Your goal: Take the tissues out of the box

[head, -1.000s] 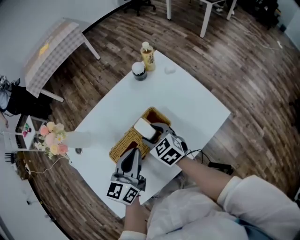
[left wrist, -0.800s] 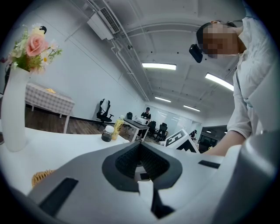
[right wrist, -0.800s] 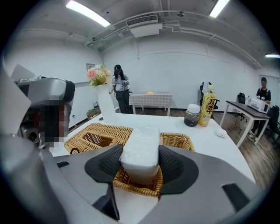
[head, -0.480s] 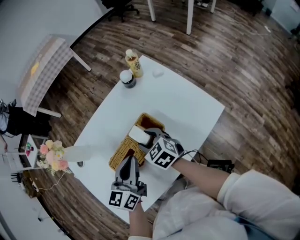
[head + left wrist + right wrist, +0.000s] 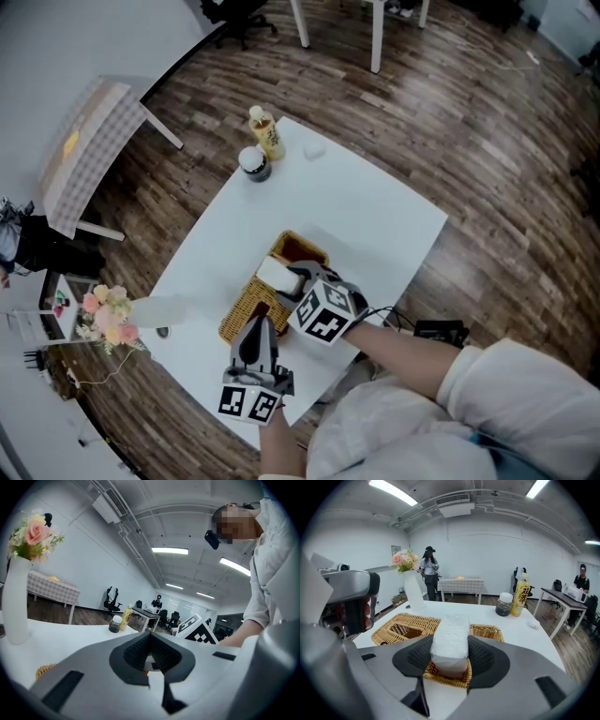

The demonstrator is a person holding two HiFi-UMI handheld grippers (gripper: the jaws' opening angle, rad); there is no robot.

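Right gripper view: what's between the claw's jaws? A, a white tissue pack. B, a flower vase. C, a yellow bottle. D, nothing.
A: the white tissue pack stands between the right claw's jaws, which have just been closing onto it, above the basket.

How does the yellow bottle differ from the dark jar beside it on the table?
The yellow bottle is tall and slim; the dark jar is short and squat. The bottle carries a printed label, the jar looks plain. Both stand upright with pale caps, side by side.
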